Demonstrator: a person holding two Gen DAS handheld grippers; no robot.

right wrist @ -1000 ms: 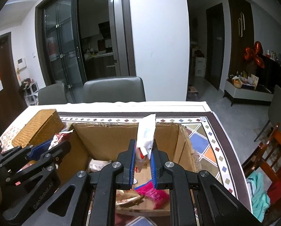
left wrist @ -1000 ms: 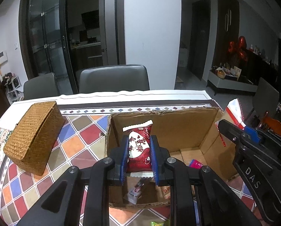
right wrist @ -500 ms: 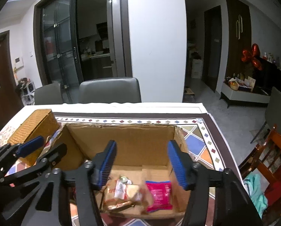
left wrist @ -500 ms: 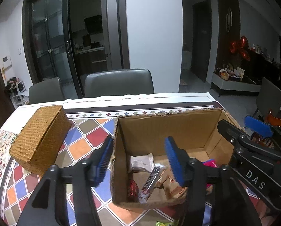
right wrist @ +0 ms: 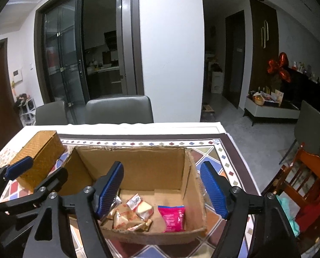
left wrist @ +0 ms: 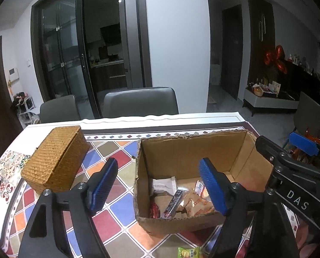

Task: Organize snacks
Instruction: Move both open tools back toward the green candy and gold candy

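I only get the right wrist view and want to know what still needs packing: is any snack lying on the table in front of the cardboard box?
Observer: Yes. The left wrist view shows one green packet on the tablecloth, just in front of the near wall of the cardboard box.
Operator: The box's near left corner is hidden in my view. Anything there?
Observer: A red packet and a dark bar lie there, with a white packet behind them.
Operator: Is the left gripper carrying anything?
Observer: No. The left gripper has its fingers opening, with nothing between them.
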